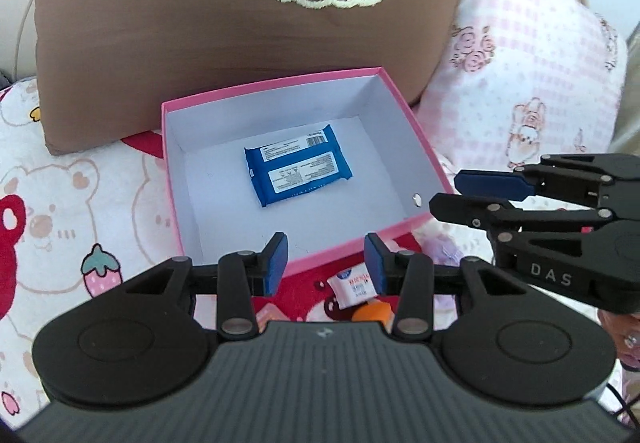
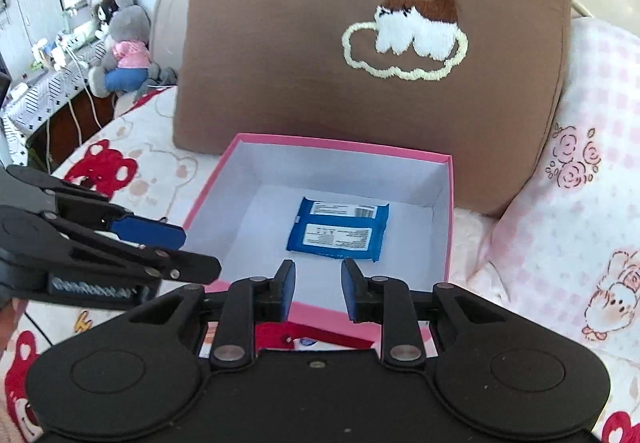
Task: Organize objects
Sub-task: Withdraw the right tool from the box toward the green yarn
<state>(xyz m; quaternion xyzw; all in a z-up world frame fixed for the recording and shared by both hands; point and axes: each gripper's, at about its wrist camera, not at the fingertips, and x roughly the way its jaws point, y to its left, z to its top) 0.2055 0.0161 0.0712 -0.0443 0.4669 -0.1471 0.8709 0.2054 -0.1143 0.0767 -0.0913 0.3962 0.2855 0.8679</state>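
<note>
- Left gripper hangs over the near wall of the pink box; its 2 blue-padded fingers stand apart with nothing between them, so it is released.
- Right gripper points down at the same near wall, its pads parted by a narrower gap and bare of any load; it too grips nothing.
- Each tool shows in the other's view: the right one enters from the right edge of the left view, the left one from the left edge of the right view.
- Inside the box, 1 blue wipes packet lies flat on the white floor, label side up, near the middle and clear of all 4 walls.
- In front of the box, on the cartoon-print bedspread, a small white sachet and an orange item lie partly hidden behind the left tool.
- Behind the box a brown cushion with an embroidered cloud leans upright, touching the far wall.
- To its right sits a pink checked pillow.
- At far left of the right view, a grey plush toy sits beside the bed.
</note>
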